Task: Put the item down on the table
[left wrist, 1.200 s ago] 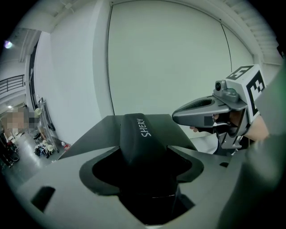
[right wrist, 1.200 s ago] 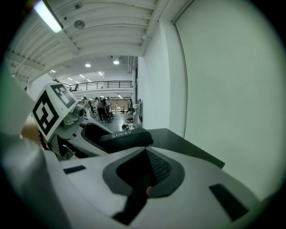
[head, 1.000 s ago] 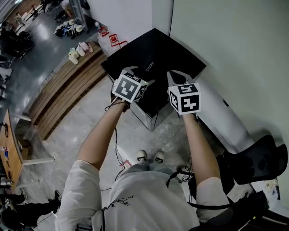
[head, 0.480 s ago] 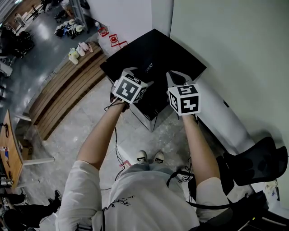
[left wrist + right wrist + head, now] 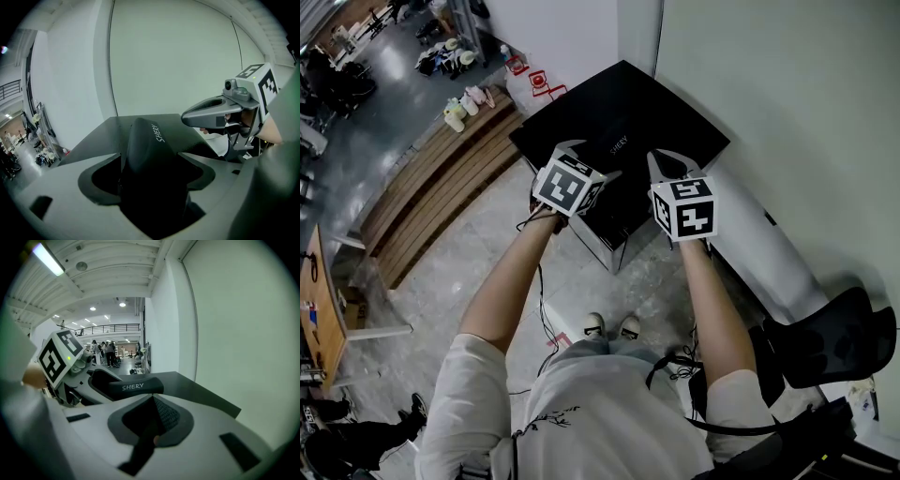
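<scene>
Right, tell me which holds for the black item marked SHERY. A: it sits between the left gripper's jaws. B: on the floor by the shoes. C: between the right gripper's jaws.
A: the left gripper view shows the black item between the opening jaws of the left gripper; the right gripper is shut on nothing.

Left forearm (image 5: 508,281) and right forearm (image 5: 710,300) reach forward, bare, side by side | left gripper (image 5: 149,157) held low and level, jaws opening, black item (image 5: 143,138) between them with dark gaps at both pads | right gripper (image 5: 151,398) close alongside, jaws brought together, nothing between them
</scene>
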`<state>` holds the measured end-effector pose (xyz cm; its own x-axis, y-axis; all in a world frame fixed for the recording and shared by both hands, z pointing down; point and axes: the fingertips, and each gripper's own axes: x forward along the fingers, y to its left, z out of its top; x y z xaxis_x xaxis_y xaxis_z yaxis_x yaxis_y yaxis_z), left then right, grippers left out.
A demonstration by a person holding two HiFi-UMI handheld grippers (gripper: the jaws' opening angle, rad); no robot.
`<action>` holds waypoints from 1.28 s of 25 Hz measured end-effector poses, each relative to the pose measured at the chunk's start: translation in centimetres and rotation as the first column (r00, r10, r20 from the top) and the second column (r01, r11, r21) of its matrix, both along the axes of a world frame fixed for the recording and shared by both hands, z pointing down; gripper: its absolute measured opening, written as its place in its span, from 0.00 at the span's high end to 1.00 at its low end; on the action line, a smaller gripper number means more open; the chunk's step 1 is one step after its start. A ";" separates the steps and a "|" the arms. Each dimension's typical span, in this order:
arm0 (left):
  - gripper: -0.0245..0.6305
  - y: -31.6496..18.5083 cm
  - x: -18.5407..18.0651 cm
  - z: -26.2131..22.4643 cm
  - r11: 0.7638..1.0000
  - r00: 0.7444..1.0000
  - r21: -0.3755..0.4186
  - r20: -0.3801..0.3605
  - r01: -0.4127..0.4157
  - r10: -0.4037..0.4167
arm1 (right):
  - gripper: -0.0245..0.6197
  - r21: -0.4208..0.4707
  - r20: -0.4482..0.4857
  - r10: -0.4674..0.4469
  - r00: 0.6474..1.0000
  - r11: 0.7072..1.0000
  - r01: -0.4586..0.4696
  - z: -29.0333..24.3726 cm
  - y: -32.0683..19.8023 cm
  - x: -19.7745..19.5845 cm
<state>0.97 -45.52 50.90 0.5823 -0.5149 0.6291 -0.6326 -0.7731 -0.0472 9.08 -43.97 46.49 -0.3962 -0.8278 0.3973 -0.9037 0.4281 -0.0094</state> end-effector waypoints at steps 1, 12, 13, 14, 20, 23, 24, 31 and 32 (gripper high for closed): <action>0.41 0.1 -0.1 -0.2 1.000 1.000 0.004 0.002 -0.003 0.003 | 0.96 -0.001 -0.001 0.001 1.000 1.000 -0.001 0.0 0.1 0.0; 0.45 0.6 -2.0 -5.8 0.990 0.999 0.131 0.007 0.041 -0.042 | 0.96 0.020 -0.017 -0.008 1.000 1.000 0.008 -2.1 1.0 -0.3; 0.51 0.8 -2.0 -6.4 0.988 0.999 0.145 0.002 0.049 -0.050 | 0.96 0.028 -0.019 -0.012 1.000 1.000 0.013 -2.8 1.1 -0.5; 0.57 1.0 -2.0 -7.0 0.985 0.998 0.161 -0.004 0.058 -0.058 | 0.96 0.037 -0.021 -0.016 1.000 0.999 0.017 -3.4 1.3 -0.7; 0.89 7.4 -1.1 -9.6 0.967 0.995 0.245 -0.077 0.075 -0.058 | 0.96 0.093 0.002 -0.037 0.999 0.995 0.036 -6.5 6.3 -1.5; 0.95 11.4 -1.3 -8.9 0.958 0.987 0.264 -0.139 0.117 -0.082 | 0.96 0.105 0.018 -0.052 0.999 0.993 0.050 -6.0 10.3 -2.4; 0.95 12.6 -1.6 -8.4 0.955 0.982 0.261 -0.159 0.138 -0.098 | 0.96 0.104 0.025 -0.056 0.998 0.993 0.053 -5.4 11.7 -2.6; 0.95 19.3 -4.8 -2.9 0.932 0.920 0.149 -0.275 0.329 -0.280 | 0.96 0.005 0.127 -0.008 0.992 1.000 0.007 1.0 19.7 -3.4; 0.95 20.2 -5.2 -2.0 0.927 0.909 0.127 -0.281 0.353 -0.308 | 0.96 -0.021 0.141 0.005 0.990 1.000 -0.002 2.0 20.6 -3.5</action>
<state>-4.23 -25.37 48.93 0.4867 -0.7913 0.3700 -0.8584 -0.5118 0.0347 5.61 -23.39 48.52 -0.4463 -0.8217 0.3544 -0.8943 0.4231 -0.1454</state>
